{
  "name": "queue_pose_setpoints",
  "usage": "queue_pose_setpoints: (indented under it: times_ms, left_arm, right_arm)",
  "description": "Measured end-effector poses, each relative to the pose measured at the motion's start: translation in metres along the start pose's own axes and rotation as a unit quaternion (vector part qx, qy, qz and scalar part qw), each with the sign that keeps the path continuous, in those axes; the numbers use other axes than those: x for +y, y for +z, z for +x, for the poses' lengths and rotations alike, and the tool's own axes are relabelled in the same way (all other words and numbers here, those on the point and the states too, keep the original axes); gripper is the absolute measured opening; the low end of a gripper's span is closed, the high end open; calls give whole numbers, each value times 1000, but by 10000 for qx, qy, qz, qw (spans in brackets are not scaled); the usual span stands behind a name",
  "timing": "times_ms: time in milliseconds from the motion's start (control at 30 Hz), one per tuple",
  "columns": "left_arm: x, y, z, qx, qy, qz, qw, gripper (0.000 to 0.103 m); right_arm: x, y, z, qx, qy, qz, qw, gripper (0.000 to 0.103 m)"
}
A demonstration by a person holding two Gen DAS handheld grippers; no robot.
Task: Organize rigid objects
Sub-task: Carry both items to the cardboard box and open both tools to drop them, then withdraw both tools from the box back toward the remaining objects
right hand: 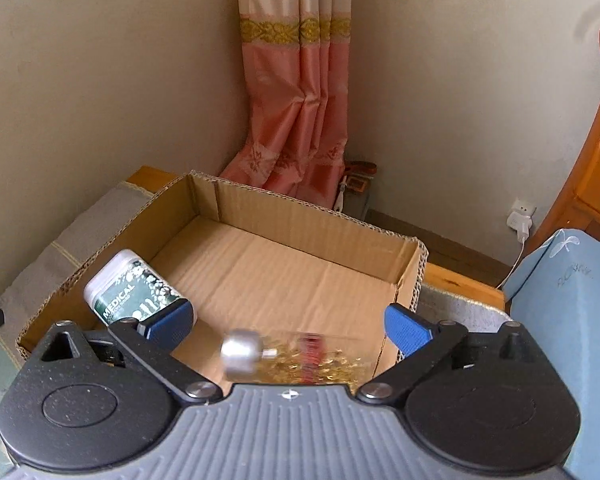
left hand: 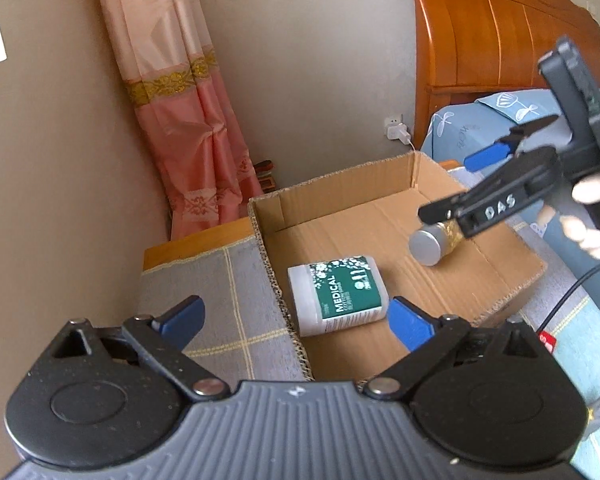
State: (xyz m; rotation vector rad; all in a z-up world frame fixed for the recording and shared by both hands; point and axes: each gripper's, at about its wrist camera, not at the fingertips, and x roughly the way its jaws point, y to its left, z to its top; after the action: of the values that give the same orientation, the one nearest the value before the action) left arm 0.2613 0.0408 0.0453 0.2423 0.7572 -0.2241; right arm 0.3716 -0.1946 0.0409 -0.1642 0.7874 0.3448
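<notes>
An open cardboard box [left hand: 380, 184] stands on a cloth-covered table; it also shows in the right wrist view [right hand: 308, 216]. A white bottle with a green MEDICAL label [left hand: 338, 294] lies on its side in the box, also in the right wrist view [right hand: 134, 288]. A gold-filled glass bottle with a silver cap [left hand: 434, 242] lies tilted in the box, blurred in the right wrist view [right hand: 296, 356], below and between my open right gripper [right hand: 288, 320] fingers. My left gripper [left hand: 296, 316] is open and empty, above the box's near edge. The right gripper [left hand: 460, 184] hovers over the box.
A grey checked cloth [left hand: 220, 292] covers the table left of the box. A pink curtain [left hand: 180, 120] hangs in the corner. A wooden headboard [left hand: 500, 40] and blue bedding [left hand: 500, 120] are at right. A wall charger [left hand: 394, 126] is plugged in behind.
</notes>
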Motion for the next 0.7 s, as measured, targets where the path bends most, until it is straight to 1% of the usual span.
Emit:
queue_pose_setpoints:
  times_ms: [267,367,533,700]
  left_arm:
    - [-2,-15,-21,-57,-98,-90,9999,98]
    - [-3,-24,-29,-99,-129,-124,9998,98]
    - [-5,-44,-39,-143,-171,-228,9995,99]
    - [-12,-68,-46,-250,-65,-241,9994,100]
  right_arm:
    - [7,-10,-33,-85,-176,-60,9998,103]
    - [15,-21,-50,-170,-227,-127,9995,103]
    - [28,-47,-74,-299,-192,-74,9993,103]
    - [47,-81,-90,-360,-224,-57,9991,103]
